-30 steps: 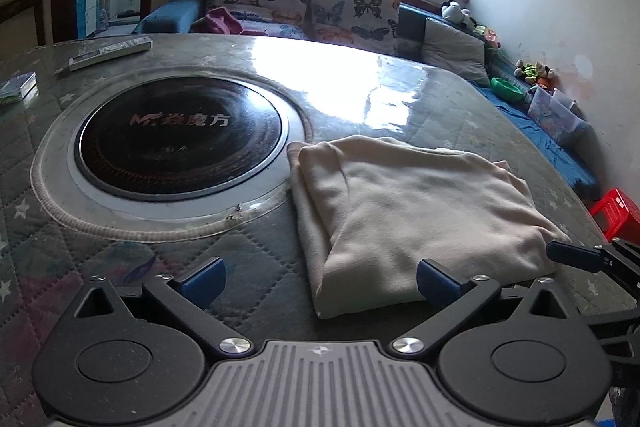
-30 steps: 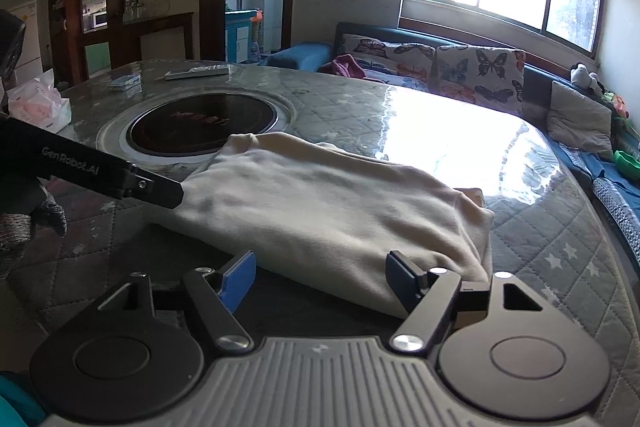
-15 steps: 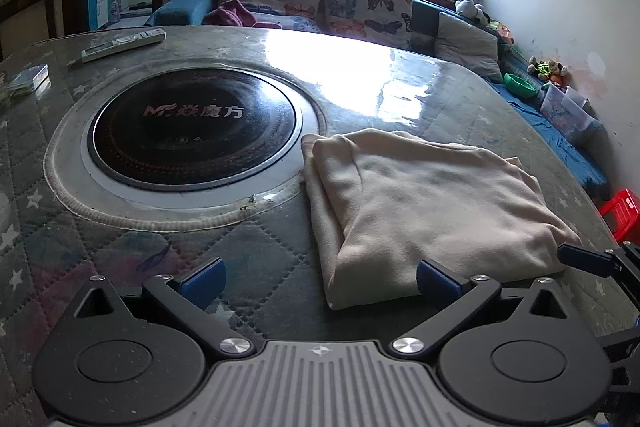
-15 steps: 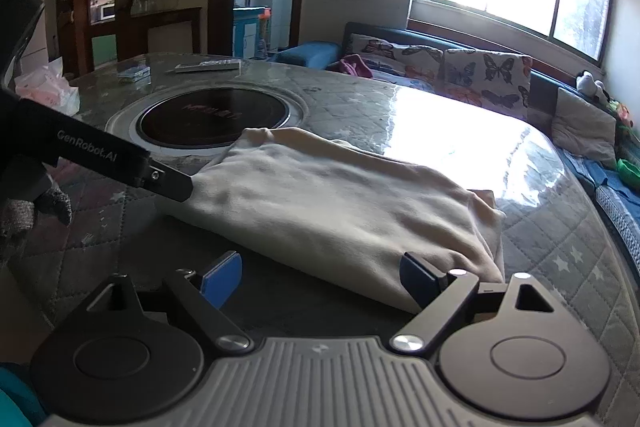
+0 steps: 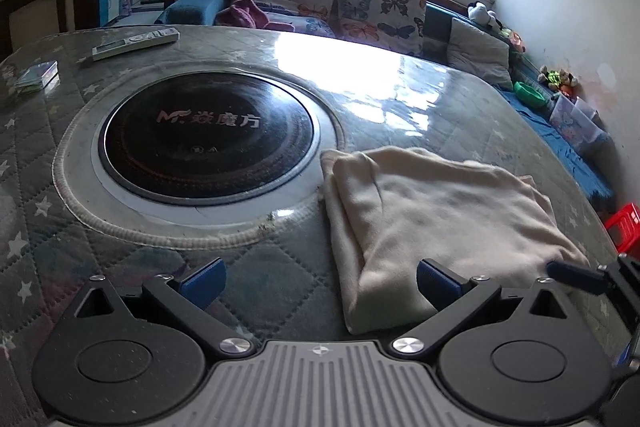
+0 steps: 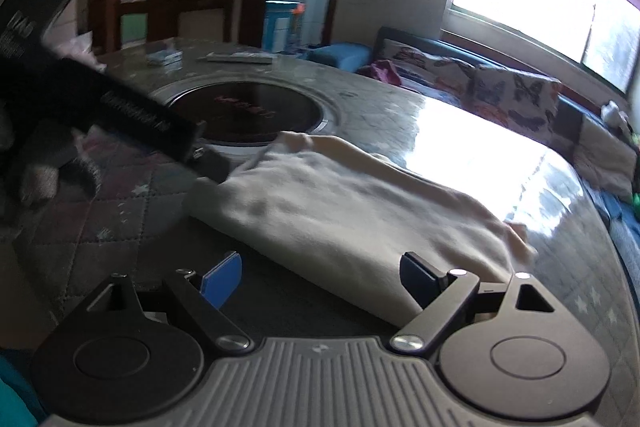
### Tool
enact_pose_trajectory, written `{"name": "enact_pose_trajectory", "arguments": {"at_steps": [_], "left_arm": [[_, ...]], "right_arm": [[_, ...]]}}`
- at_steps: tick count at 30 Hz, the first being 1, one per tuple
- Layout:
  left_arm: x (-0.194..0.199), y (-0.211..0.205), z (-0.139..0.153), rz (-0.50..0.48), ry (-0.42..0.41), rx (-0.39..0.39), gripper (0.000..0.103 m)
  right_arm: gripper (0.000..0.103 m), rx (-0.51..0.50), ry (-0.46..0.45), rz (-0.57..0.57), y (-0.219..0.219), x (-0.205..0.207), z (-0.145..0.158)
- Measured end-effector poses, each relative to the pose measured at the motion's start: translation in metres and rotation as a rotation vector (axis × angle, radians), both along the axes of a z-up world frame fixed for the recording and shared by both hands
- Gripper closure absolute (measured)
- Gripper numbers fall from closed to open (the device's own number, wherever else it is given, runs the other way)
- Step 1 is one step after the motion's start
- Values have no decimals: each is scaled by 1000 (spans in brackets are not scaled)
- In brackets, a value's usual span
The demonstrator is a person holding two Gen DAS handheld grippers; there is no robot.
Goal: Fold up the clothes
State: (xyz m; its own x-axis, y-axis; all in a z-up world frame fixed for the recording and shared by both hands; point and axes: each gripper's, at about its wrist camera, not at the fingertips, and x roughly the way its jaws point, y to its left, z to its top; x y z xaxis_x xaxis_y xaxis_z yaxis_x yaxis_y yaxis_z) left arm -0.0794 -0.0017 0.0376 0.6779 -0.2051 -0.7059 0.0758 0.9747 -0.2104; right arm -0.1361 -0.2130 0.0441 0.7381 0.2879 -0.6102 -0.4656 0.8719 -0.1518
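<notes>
Left gripper (image 5: 318, 281) and right gripper (image 6: 320, 277) both stand wide apart, blue pads bare, nothing held; the right's jaws have just been opening. One soft, fleecy cream garment (image 5: 432, 227), folded into a thick rectangle, lies on the glossy quilted star-print table (image 5: 132, 267), its corner touching one round black glass cooktop (image 5: 204, 135). Beyond: one slim remote (image 5: 136, 43), two butterfly cushions (image 5: 340, 7).

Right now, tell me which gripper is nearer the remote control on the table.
Left. The left gripper faces the cooktop side, where the remote control lies; the right gripper sits at the cream garment's other end.
</notes>
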Motion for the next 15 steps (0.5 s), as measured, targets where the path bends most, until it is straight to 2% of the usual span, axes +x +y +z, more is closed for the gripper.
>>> {"name": "enact_pose_trajectory", "arguments": {"at_steps": [5,10,15], "left_arm": [[10,8,0,18,17,-27,0],[21,14,0,28,36,-59,0],[29,24,0,48,51,-125,0]], "right_arm": [[17,-32,-1,76,21,8,-3],[24,-84,-7,155,43,16,-7],[40,-185,-57,242,65,19,-12]]}}
